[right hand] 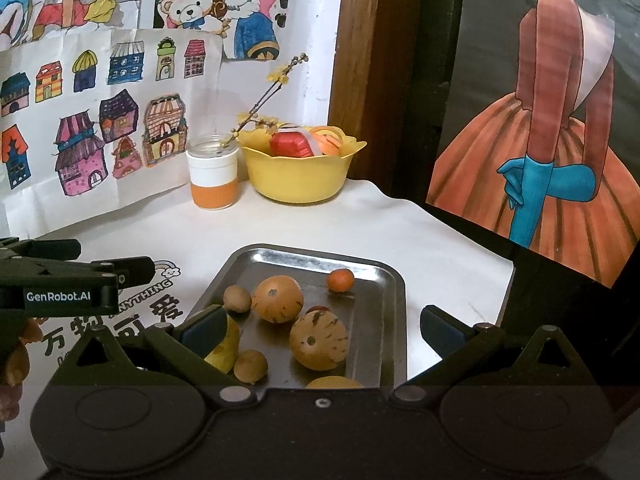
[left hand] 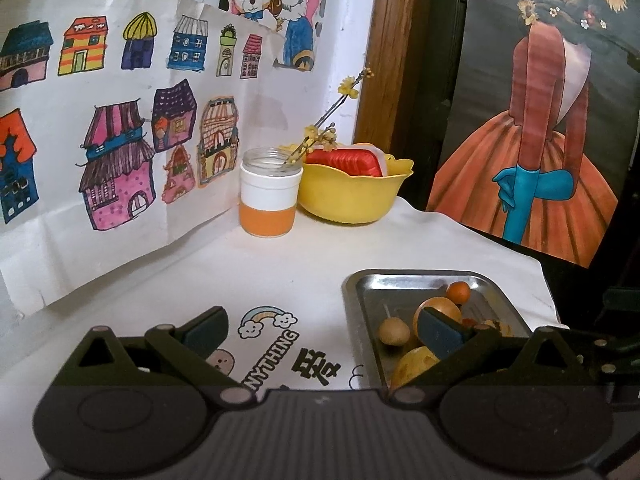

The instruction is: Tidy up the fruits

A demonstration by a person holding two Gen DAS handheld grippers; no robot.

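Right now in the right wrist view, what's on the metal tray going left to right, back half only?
Inside the steel tray: small tan round fruit → large orange-tan ball with a hole and dark streaks → small bright orange fruit. The items nearer the camera overlap, so I leave them out.

We note a white-clothed table [right hand: 432, 240]: metal tray [right hand: 394, 304] near its right edge, yellow bowl [right hand: 298, 178] and orange-banded jar [right hand: 212, 180] at the back edge.
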